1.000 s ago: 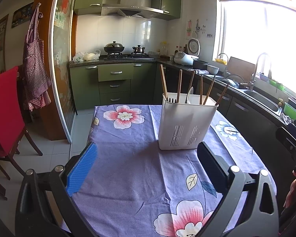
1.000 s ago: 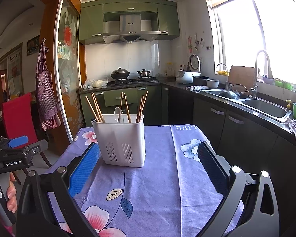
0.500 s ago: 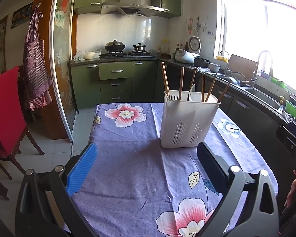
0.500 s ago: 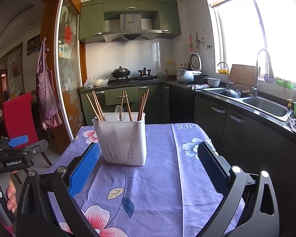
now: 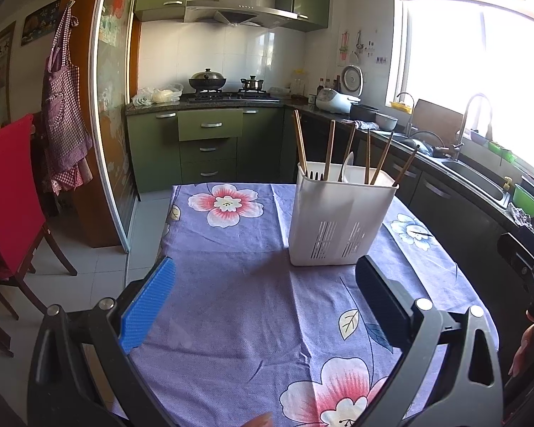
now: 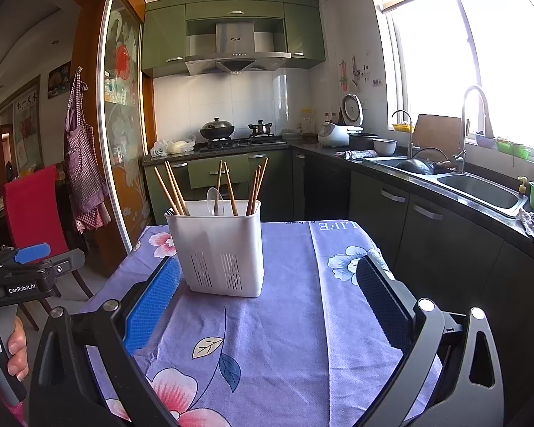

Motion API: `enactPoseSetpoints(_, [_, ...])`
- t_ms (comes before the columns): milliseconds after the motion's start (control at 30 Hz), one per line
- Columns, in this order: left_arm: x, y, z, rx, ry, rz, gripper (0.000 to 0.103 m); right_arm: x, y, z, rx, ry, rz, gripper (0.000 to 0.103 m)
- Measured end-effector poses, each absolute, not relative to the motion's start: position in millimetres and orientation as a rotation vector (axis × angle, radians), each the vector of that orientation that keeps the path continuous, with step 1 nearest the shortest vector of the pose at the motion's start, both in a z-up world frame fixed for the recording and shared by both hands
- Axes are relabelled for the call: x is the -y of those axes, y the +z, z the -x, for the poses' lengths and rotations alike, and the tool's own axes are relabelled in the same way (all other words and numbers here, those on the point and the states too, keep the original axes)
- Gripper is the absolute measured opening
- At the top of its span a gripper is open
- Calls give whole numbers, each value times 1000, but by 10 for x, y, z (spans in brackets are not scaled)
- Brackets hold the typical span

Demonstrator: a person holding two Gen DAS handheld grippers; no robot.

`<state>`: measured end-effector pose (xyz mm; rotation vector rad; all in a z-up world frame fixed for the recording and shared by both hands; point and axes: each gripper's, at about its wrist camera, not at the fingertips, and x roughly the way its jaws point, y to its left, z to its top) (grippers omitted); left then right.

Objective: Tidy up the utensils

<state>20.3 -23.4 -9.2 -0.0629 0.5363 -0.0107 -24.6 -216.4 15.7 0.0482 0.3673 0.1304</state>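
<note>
White slotted utensil holder [image 5: 340, 219] stands upright mid-table on purple floral cloth [image 5: 252, 295], wooden chopsticks [image 6: 171, 186] and pale spoon [image 6: 214, 199] inside; left gripper [image 5: 265, 297] and right gripper [image 6: 267, 299] both spread, empty.

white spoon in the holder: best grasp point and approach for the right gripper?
Grip the spoon by its exposed bowl end, the only part showing above the white utensil holder. Come from straight above with the right gripper open, fingers either side of the bowl. It stands nearly upright between wooden chopsticks, so a side approach would likely knock those. Lift vertically.
</note>
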Motion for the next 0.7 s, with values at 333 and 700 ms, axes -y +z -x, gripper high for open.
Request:
enactPoseSetpoints(333, [223,-86,-200,-541,-34,82,96,2164,144,241,-373,129,-47,98])
enactPoseSetpoints(700, [247,-33,-159,-529,-47,76,96,2158,119,237,-381,130,-46,98])
